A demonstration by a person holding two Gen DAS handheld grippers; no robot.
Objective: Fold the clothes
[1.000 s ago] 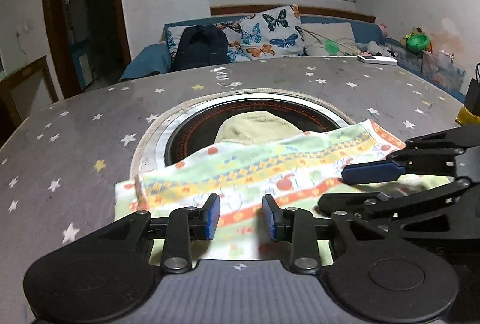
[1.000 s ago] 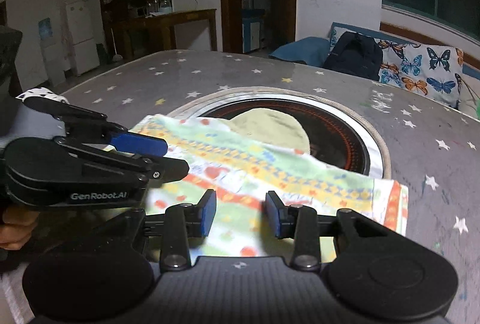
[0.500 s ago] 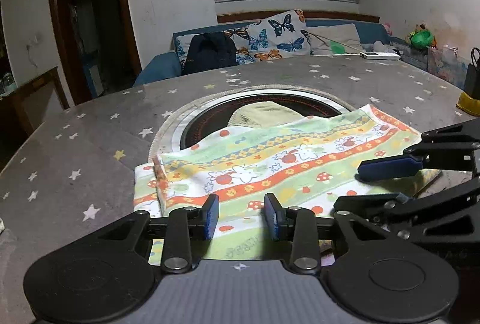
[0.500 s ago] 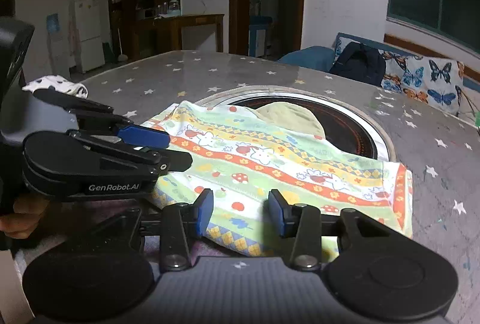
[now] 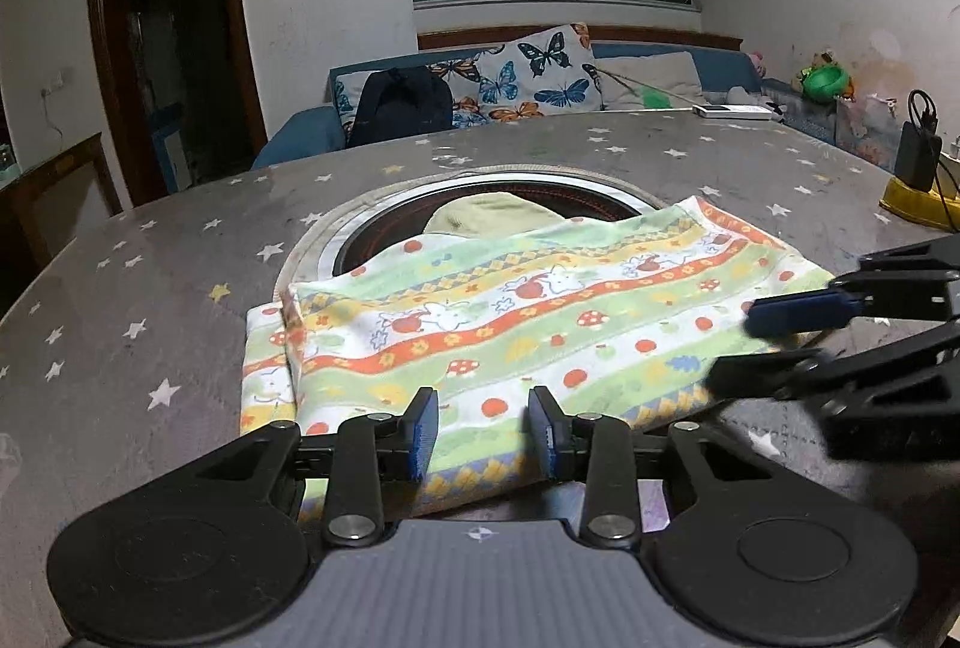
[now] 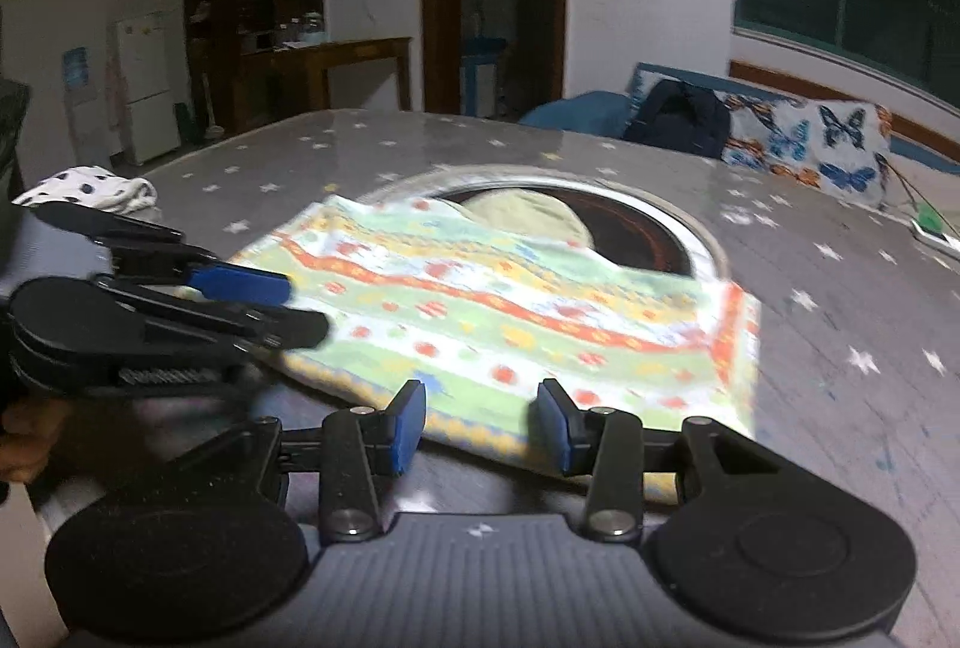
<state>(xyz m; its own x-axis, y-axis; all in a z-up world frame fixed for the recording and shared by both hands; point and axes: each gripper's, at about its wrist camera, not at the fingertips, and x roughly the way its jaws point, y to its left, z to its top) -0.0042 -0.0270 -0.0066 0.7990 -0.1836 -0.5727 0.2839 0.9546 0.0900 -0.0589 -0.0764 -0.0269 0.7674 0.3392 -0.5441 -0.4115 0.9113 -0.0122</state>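
A folded cloth (image 5: 528, 312) with green, orange and white cartoon stripes lies flat on the grey star-patterned table (image 5: 150, 288), partly over the round recessed hotplate (image 5: 384, 240). It also shows in the right wrist view (image 6: 510, 312). My left gripper (image 5: 483, 432) is open and empty just above the cloth's near edge. My right gripper (image 6: 480, 426) is open and empty at the cloth's near edge, and shows at the right of the left wrist view (image 5: 798, 336). The left gripper shows at the left of the right wrist view (image 6: 240, 300).
A pale yellow-green cloth (image 5: 492, 216) lies in the hotplate recess behind the folded cloth. A polka-dot garment (image 6: 90, 186) lies at the table's left. A sofa with butterfly cushions (image 5: 534, 72) and a dark backpack (image 5: 402, 108) stands beyond the table. A yellow stand with a black device (image 5: 912, 192) is at far right.
Both grippers have pulled back and risen from the cloth. The cloth now lies folded over, showing its cartoon-striped face. Both grippers stay open.
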